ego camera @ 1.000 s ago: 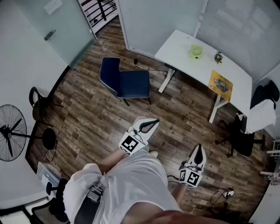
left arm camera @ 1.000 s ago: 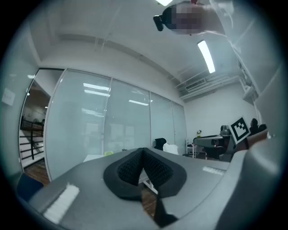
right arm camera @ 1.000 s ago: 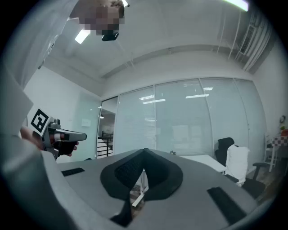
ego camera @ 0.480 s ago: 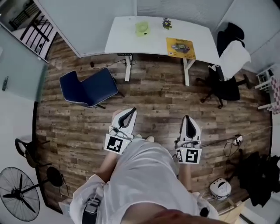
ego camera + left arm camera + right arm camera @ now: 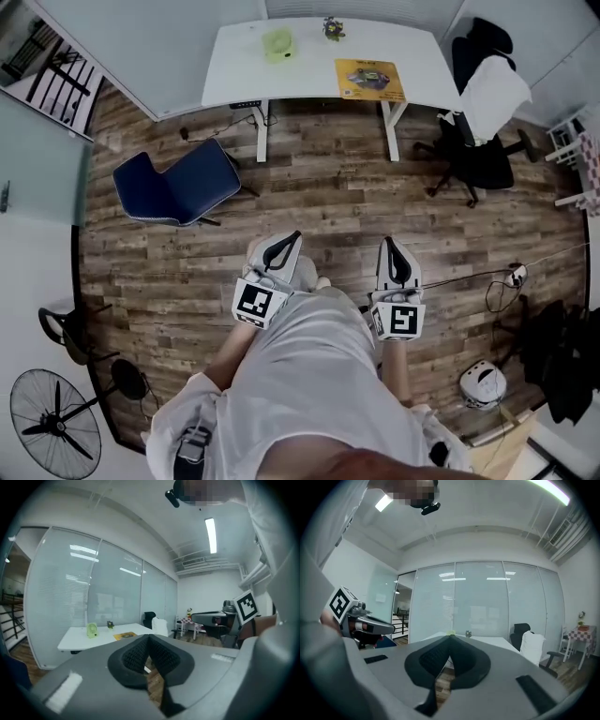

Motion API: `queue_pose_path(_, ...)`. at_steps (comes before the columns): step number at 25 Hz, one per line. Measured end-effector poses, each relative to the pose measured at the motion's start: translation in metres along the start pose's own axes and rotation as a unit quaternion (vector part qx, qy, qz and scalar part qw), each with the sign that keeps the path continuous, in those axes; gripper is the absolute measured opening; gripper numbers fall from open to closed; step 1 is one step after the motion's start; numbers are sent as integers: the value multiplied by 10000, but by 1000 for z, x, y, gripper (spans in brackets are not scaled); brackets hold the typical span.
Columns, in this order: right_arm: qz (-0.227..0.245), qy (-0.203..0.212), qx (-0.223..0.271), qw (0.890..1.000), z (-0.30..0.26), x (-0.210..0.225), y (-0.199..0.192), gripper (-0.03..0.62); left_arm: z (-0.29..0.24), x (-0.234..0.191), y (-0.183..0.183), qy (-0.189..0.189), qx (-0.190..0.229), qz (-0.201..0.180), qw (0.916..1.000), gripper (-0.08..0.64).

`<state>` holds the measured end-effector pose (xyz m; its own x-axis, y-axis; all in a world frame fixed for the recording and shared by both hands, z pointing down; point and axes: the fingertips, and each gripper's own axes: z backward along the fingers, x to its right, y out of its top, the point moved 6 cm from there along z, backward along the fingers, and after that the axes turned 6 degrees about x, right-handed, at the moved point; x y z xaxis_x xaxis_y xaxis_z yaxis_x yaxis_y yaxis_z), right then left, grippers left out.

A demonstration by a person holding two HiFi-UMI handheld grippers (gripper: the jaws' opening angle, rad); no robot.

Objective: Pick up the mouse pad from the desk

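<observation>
The yellow mouse pad (image 5: 371, 79) lies flat on the right part of the white desk (image 5: 234, 66), far across the wood floor from me. The left gripper view shows the mouse pad (image 5: 123, 635) small on the desk top (image 5: 75, 640). My left gripper (image 5: 292, 238) and right gripper (image 5: 391, 244) are held side by side in front of the person's body, both pointing toward the desk. Both are shut, pads together, with nothing between them: the left gripper (image 5: 149, 637) and the right gripper (image 5: 450, 639).
A green desk fan (image 5: 277, 43) and a small plant (image 5: 332, 27) stand on the desk. A blue chair (image 5: 174, 187) sits left of the path, and a black office chair with a white cloth (image 5: 485, 98) is to the right. A cable (image 5: 487, 274) crosses the floor at right.
The view has swung round, bringing the desk from the upper right to the top centre. Both grippers now sit level, side by side, pointing at it; both stay shut.
</observation>
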<state>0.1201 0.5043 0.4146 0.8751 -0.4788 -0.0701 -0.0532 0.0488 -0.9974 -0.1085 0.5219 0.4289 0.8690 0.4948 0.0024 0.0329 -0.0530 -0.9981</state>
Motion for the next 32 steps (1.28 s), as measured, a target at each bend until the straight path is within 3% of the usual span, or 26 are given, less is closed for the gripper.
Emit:
queue_pose_path(4,-278,-55,-64,9996,-3,10,-16,2,-8,-6,12,328,299,-271,9986,-6)
queue_pose_path(10,-346,-194,-138,9991,-39,57,-29,3,-69,-37,11,434,61,-353,9984,-8)
queue_pose_path(13,-315,-385,-306,9983,-69,84,-41,3,-111,-51,0,308,93,-287,9991,-6)
queue_pose_path(18,-32,-478,-597,9971,-145,126,-40,3,-215,-98,-19,54,32,88,9999,-6)
queue_pose_path(25,148,-667,-932,9933,-268,188,-34,3,-357,-178,-4,-275,164,319,9990,-6)
queue_pose_path(28,-61,-751,-981,9923,-317,204,-37,3,-400,-219,-12,-171,-38,228,9996,-6)
queue_pose_path(32,-275,-629,-1178,9907,-359,219,-40,3,-430,-258,-13,84,-107,448,9989,-6)
